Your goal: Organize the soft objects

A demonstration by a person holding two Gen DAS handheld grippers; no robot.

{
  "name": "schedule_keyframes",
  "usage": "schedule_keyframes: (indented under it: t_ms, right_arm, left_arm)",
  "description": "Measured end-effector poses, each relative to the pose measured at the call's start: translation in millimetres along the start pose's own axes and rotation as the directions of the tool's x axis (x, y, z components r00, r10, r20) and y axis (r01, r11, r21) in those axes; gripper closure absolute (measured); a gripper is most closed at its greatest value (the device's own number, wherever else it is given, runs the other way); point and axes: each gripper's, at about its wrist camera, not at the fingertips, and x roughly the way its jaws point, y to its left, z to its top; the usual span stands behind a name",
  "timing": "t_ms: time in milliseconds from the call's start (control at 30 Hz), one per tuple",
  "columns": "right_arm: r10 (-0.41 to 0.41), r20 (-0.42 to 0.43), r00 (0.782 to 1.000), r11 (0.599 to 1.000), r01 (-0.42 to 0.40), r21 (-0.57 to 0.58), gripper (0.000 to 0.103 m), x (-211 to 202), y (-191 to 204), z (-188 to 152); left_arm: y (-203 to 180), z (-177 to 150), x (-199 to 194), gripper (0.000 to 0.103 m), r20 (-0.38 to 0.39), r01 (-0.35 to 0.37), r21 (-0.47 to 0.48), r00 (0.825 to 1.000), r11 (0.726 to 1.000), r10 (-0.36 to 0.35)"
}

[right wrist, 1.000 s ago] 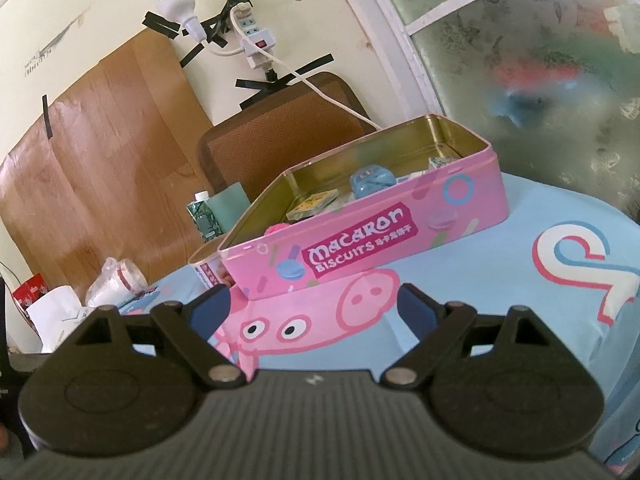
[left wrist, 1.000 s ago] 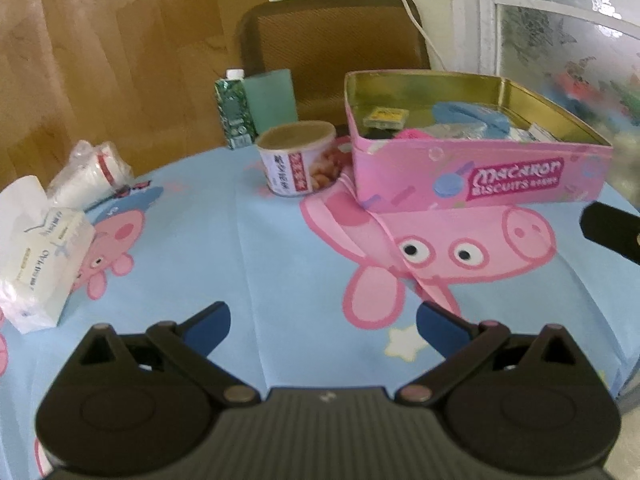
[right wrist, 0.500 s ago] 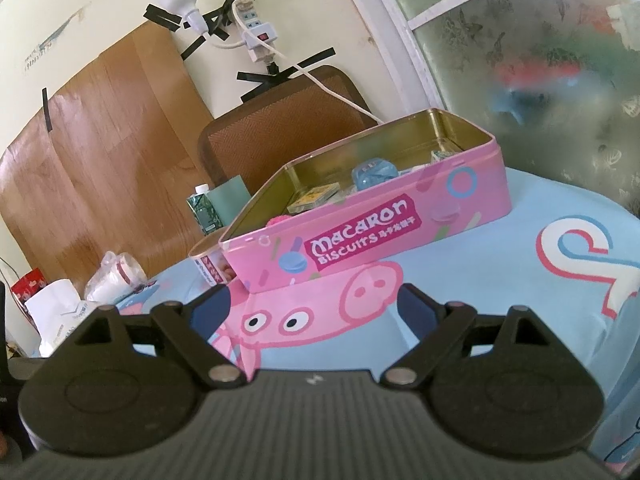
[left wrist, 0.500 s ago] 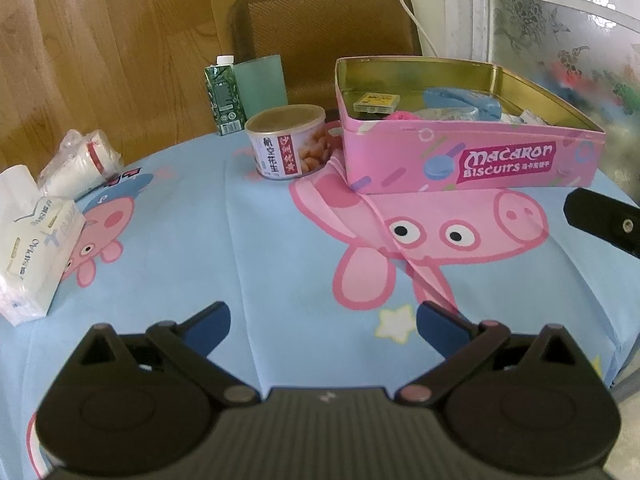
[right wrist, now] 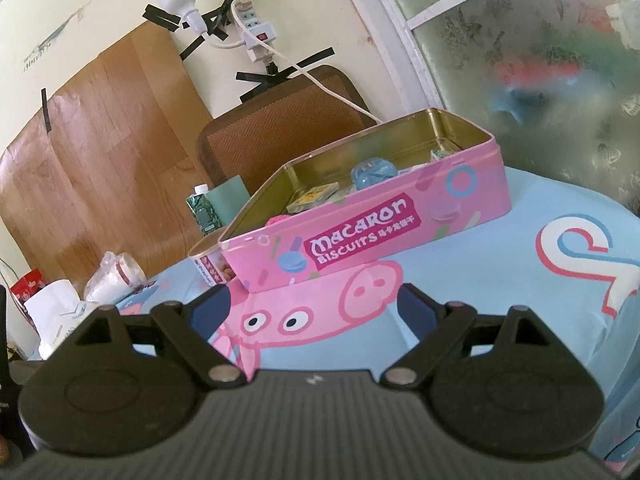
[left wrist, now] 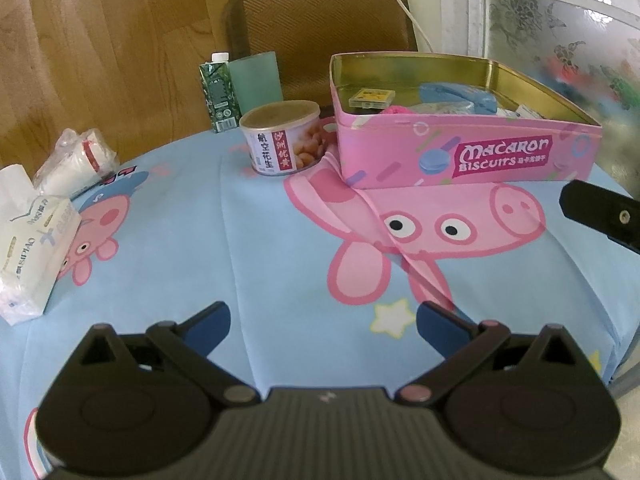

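Left gripper [left wrist: 323,322] spread wide, empty, above blue cartoon tablecloth [left wrist: 224,240]. Right gripper [right wrist: 314,310] also spread wide, empty, above same cloth. Pink biscuit tin [left wrist: 460,152], lid off, standing at far side of table; inside: blue soft item [left wrist: 460,94], pink soft item [left wrist: 396,111], small yellow packet [left wrist: 370,98]. Peanut can [left wrist: 286,138] just beside tin on its left. Green carton [left wrist: 219,92] behind can. Tissue pack [left wrist: 34,248] and bagged white cups [left wrist: 78,162] at left edge. Brown chair [left wrist: 320,28] behind table.
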Motion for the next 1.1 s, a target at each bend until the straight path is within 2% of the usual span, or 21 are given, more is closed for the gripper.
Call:
schedule_keyframes:
  t_ms: [1100]
  right_arm:
    - [-0.007, 0.013, 1.000, 1.000, 0.007, 0.000, 0.011, -1.0, -1.5, 1.0]
  left_arm:
    - [-4.5, -0.5, -1.0, 0.000, -0.009, 0.033, 0.008, 0.999, 0.999, -0.032]
